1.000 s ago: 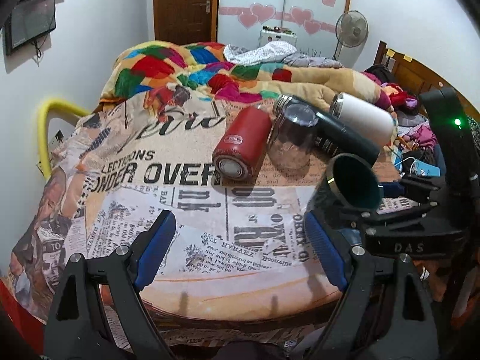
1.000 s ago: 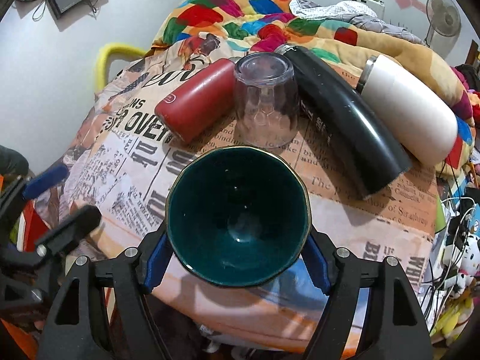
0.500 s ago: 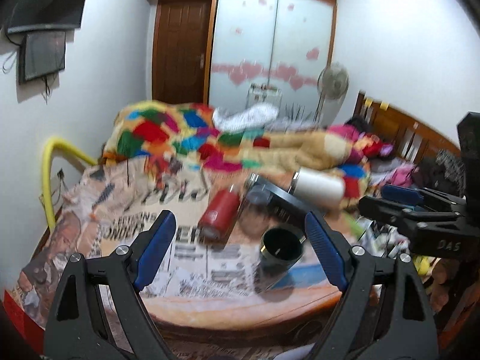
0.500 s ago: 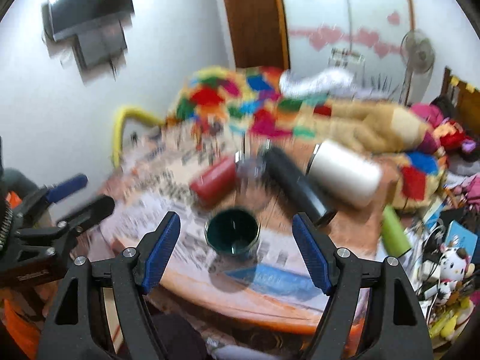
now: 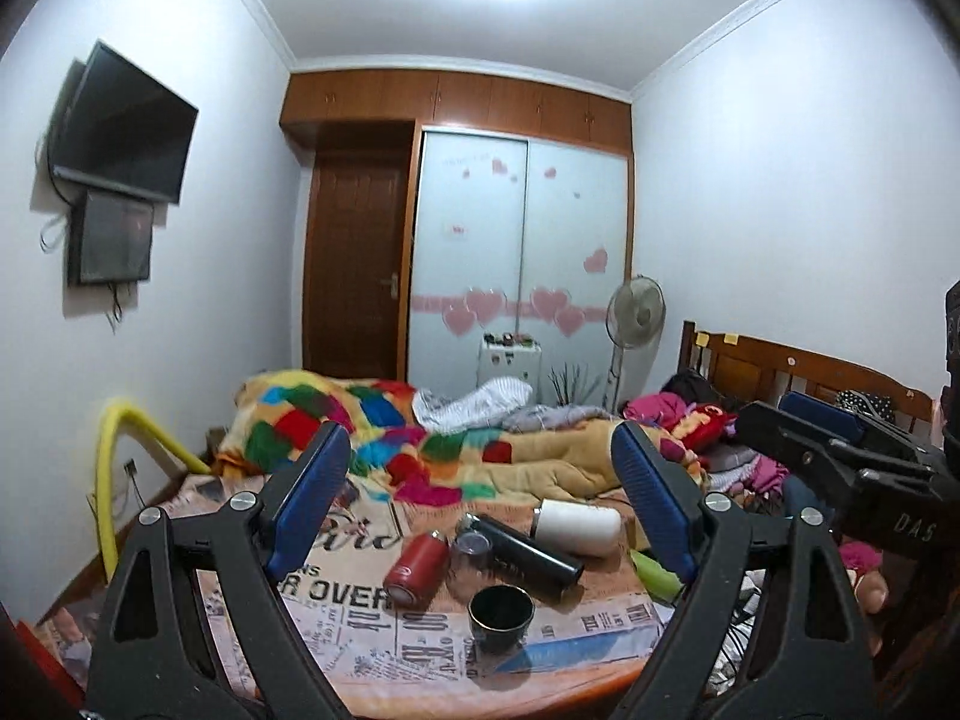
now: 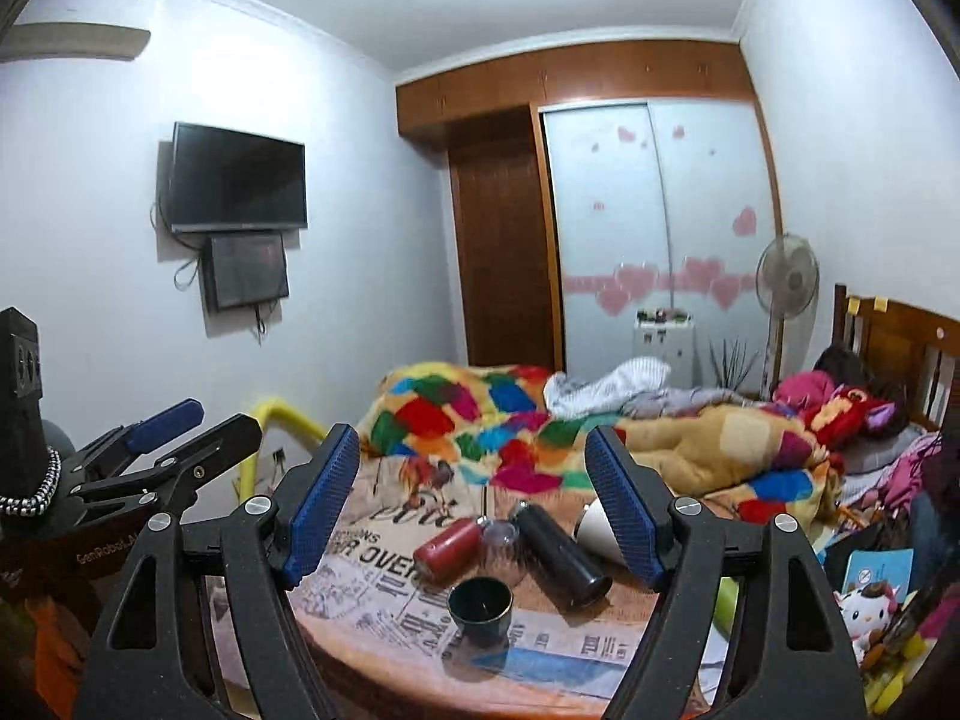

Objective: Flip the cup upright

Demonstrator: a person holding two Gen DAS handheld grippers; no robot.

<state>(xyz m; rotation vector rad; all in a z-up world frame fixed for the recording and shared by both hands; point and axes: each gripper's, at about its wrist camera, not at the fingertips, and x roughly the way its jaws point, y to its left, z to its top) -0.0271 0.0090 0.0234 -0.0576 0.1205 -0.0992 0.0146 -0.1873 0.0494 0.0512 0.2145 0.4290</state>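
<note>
A dark green cup [image 5: 501, 611] stands upright with its mouth up near the front edge of the newspaper-print cloth [image 5: 336, 594]; it also shows in the right wrist view [image 6: 480, 607]. My left gripper [image 5: 480, 504] is open and empty, held well back from and above the cup. My right gripper [image 6: 474, 501] is open and empty, also pulled back; it shows from the side in the left wrist view [image 5: 840, 468].
Behind the cup lie a red bottle [image 5: 417, 570], an upside-down clear glass [image 5: 467, 558], a black flask [image 5: 528, 555] and a white flask [image 5: 579, 528]. A colourful quilt [image 5: 360, 432] covers the bed. A fan [image 5: 636, 312] and wardrobe [image 5: 516, 252] stand behind.
A second ago my right gripper held the green cup; it has let go of it, leaving it upright on the cloth. Both grippers have drawn back and up, away from the cups.
</note>
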